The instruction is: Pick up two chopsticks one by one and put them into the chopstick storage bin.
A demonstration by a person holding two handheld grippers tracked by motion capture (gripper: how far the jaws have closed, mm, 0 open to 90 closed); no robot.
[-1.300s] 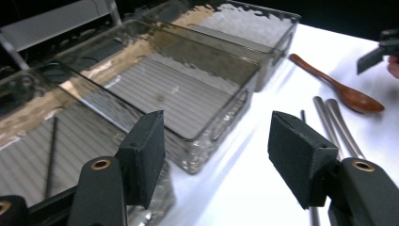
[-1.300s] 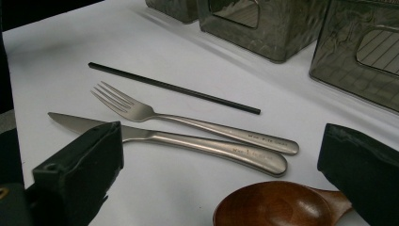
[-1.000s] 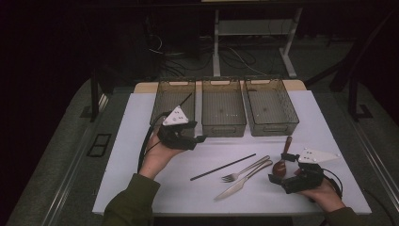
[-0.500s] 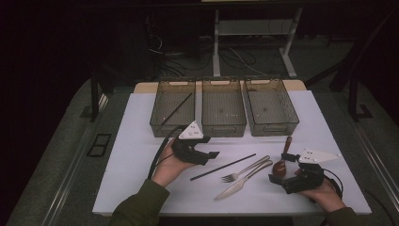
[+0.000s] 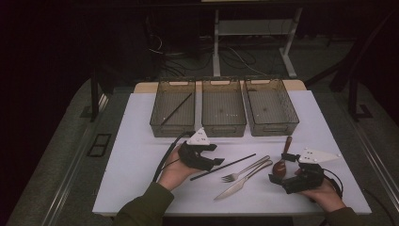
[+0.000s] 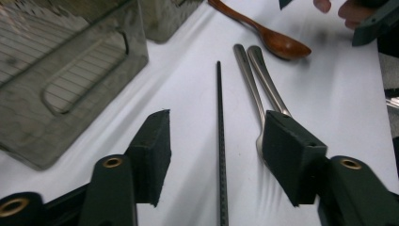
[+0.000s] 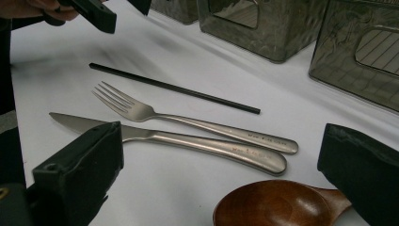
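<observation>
Wide open white table (image 5: 136, 155) on the left side, nothing lying there. Plenty of bare room along the near edge too. In the middle, a black stick (image 5: 223, 166), a fork (image 5: 245, 168) and a knife (image 5: 242, 179) lying close together, the fork and knife touching at the handles. Just beside them on the right, a wooden spoon (image 5: 281, 162). Small gap between stick and fork. At the back, three bins (image 5: 223, 126) in a row like a wall, with thin gaps between them.
</observation>
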